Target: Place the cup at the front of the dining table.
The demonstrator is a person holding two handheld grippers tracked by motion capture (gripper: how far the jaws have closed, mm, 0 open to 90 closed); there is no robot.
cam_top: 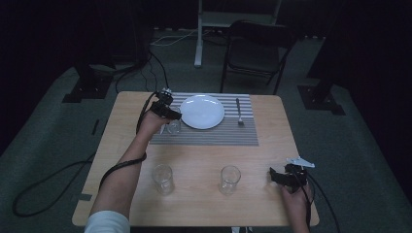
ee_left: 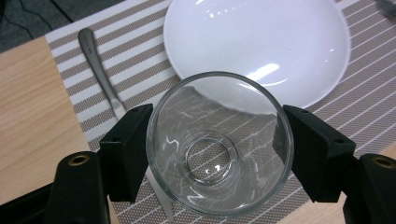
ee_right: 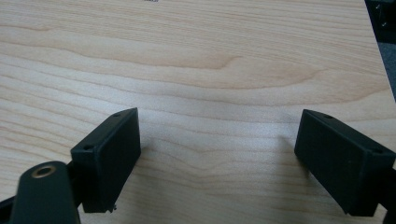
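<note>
The glass [ee_left: 219, 144] I have in hand is a clear, smooth-walled tumbler, round in section and narrowing toward a thick circular base. In the left gripper view I look straight down its mouth to that base, so its long axis runs along the camera's line, mouth toward me and base toward the mat below. It sits over the near left part of the striped placemat [ee_left: 355, 116], just beside the plate [ee_left: 261, 37], whose rim shows through the glass wall.

My left tongs [ee_left: 219, 154] are clamped on it, one black rectangular pad against each side of the wall near the rim. In the high view the left tongs [cam_top: 167, 112] and the glass [cam_top: 173, 126] are at the plate's left edge.

The placemat is woven, with fine beige and white stripes. The plate is white, glossy and round, with a shallow well. A matte steel utensil handle [ee_left: 100, 74] lies on the mat left of the plate, partly under the left pad; a fork [cam_top: 239, 112] lies right of the plate.

Two more clear tumblers [cam_top: 163, 178] [cam_top: 230, 179] stand upright on the pale wood-grain worktop [cam_top: 204, 155], well apart.

My right tongs [ee_right: 217, 158] stand wide apart over bare wood at the near right corner.
</note>
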